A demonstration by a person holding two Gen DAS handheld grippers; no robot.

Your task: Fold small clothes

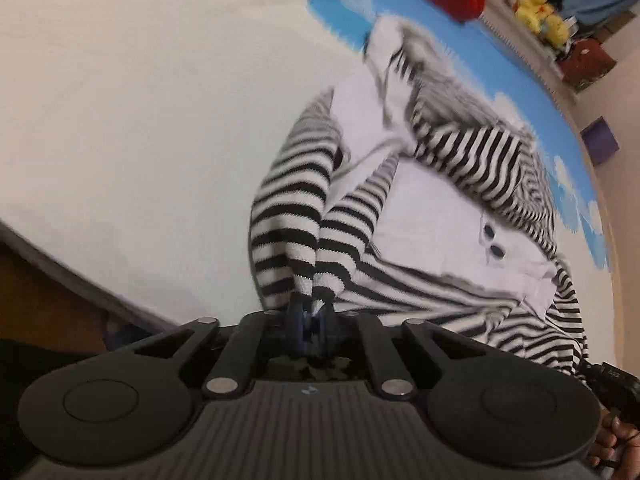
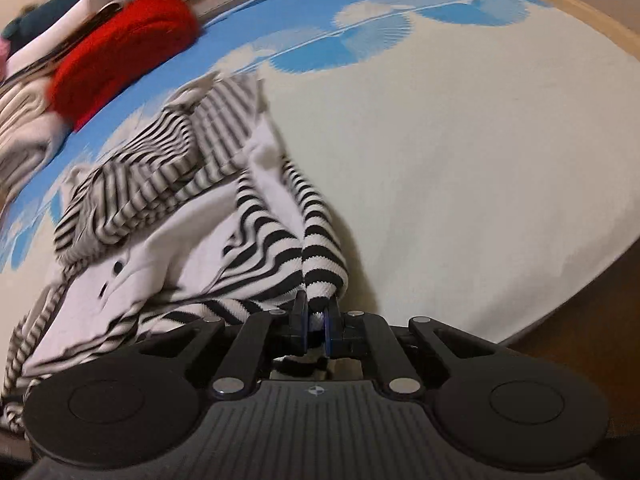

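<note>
The striped garment (image 1: 400, 208) is lying crumpled on a bed sheet (image 1: 140, 120) that is cream with a blue fan pattern along its far edge. It is black-and-white striped, with a plain white panel carrying two dark buttons (image 1: 493, 242).

Left gripper (image 1: 310, 312): jaws are clamping together on a bunched striped edge of the garment, which is rising straight out of the tips and spreading away toward the upper right of this view.

Right gripper (image 2: 316, 316): jaws are likewise pinching a striped fold, visible between the blue pads. The rest of the garment is trailing off to the left and upward in this view.

A red item (image 2: 120, 48) is sitting on the bed past the garment, apart from it. A hand (image 1: 620, 436) is showing at the lower right edge of the left view.
</note>
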